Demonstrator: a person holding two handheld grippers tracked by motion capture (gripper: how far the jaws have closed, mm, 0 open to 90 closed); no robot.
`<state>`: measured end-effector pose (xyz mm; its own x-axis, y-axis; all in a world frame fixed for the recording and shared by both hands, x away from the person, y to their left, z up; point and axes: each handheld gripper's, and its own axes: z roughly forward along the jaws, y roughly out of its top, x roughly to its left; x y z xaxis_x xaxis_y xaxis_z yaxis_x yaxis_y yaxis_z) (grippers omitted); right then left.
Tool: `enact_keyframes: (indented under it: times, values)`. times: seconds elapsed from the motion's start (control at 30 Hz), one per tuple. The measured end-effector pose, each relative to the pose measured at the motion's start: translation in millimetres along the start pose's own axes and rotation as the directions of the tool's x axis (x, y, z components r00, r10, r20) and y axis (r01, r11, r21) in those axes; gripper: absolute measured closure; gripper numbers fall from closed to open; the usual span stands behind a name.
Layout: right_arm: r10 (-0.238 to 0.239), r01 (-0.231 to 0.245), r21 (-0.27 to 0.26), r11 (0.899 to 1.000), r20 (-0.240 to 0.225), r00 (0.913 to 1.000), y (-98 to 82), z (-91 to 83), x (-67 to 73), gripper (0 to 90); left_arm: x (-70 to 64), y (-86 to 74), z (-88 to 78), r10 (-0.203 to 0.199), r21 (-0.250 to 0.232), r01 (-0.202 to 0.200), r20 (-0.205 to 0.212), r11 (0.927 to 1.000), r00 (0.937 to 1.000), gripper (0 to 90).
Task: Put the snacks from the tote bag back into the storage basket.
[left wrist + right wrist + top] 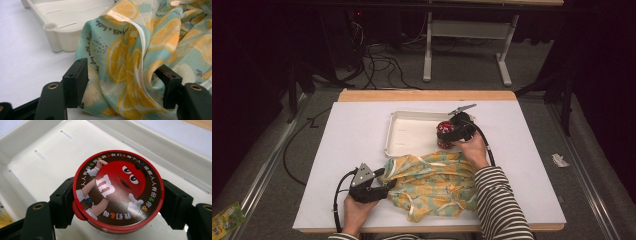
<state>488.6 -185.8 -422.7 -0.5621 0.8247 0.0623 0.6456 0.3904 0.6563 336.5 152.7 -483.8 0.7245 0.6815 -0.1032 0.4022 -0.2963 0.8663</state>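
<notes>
A round candy tub with a red cartoon lid (pixel 117 187) sits between the jaws of my right gripper (pixel 118 202), which is shut on its sides. In the high view the tub (pixel 444 134) is over the right end of a white tray (pixel 404 131); I cannot tell whether it rests on the tray floor. A teal cloth with an orange-slice print (pixel 437 182) lies crumpled on the table in front of the tray. My left gripper (pixel 387 181) is at the cloth's left edge. Its jaws stand wide apart with a raised fold of the cloth (pixel 125 62) between them.
A white mat (pixel 352 150) covers the table, with bare room on the left and the far right. The tray's corner (pixel 53 35) is just beyond the cloth in the left gripper view. Cables and a table frame (pixel 467 45) are on the floor behind.
</notes>
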Motion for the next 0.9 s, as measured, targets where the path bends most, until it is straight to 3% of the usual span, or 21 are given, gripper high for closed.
enact_keyframes:
  times: [0.43,0.67,0.9]
  values:
    - [-0.028,0.027,0.024,0.999,0.023,0.9994,-0.8,4.8,2.2,25.0,-0.3,-0.3,-0.5,0.001,-0.006,-0.001,0.0,1.0,1.0,36.3]
    - [-0.017,0.017,0.0,1.0,0.033,0.9993,0.5,-3.5,4.5,21.5,-0.4,-0.3,-0.6,0.004,-0.007,-0.004,-0.001,1.0,1.0,36.3]
    - [-0.007,0.006,0.018,1.0,0.042,0.9991,-2.2,-8.8,6.0,22.7,-0.5,-0.3,-0.5,0.004,-0.007,-0.004,-0.003,1.0,1.0,36.3]
